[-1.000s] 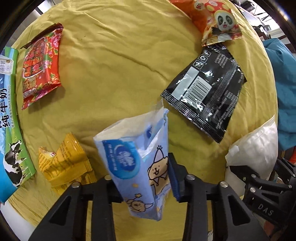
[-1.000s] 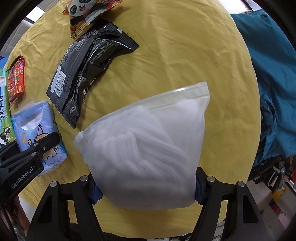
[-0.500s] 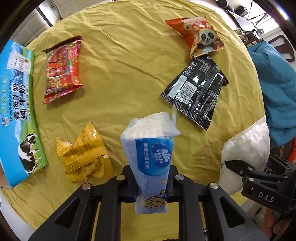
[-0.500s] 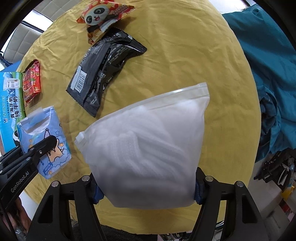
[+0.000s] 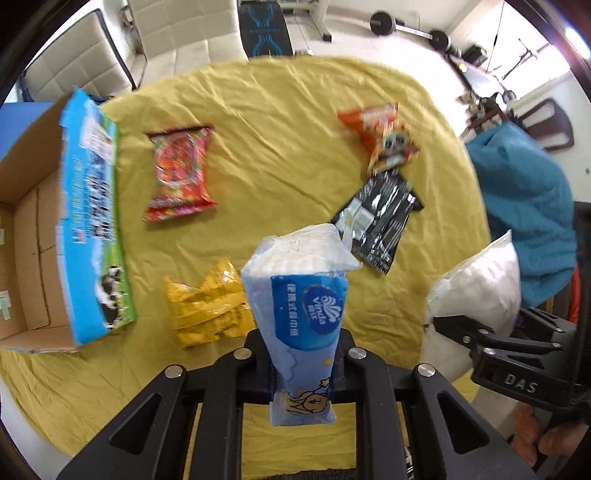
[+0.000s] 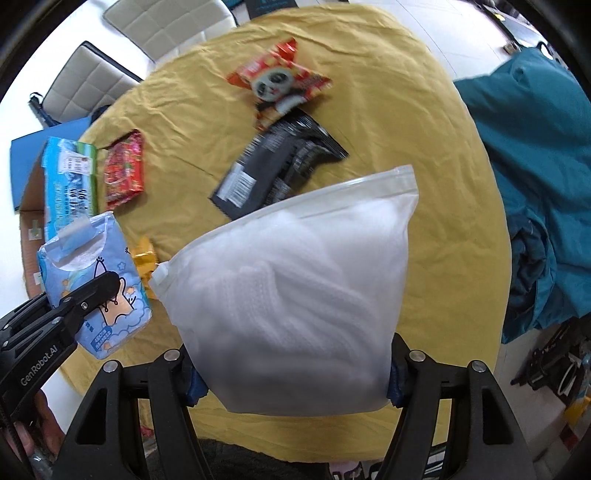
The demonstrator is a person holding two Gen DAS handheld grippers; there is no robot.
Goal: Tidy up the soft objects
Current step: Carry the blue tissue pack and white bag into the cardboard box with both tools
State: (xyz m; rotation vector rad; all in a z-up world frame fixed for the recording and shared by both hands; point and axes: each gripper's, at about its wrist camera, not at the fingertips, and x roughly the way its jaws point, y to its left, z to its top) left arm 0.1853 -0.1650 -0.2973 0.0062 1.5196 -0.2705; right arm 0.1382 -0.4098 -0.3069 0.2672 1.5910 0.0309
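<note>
Two soft packs lifted above the yellow cloth [image 5: 295,122].
My left gripper [image 5: 303,373] pinches the tissue pack [image 5: 306,317] at lower centre; my right gripper [image 6: 295,373] clamps the white zip bag [image 6: 295,288], contents apparently knitwear.

Round table [image 5: 295,122] was covered by a wrinkled yellow cloth [image 6: 436,155]. White quilted chairs [image 5: 177,44] stood along its far side. Floor [image 5: 402,48] was pale and brightly lit. A weight bench [image 5: 264,27] and a barbell [image 5: 406,26] lay beyond the table. A teal fabric heap [image 6: 535,177] sat at the table's right edge. A dark wooden chair [image 5: 550,123] stood behind it.
</note>
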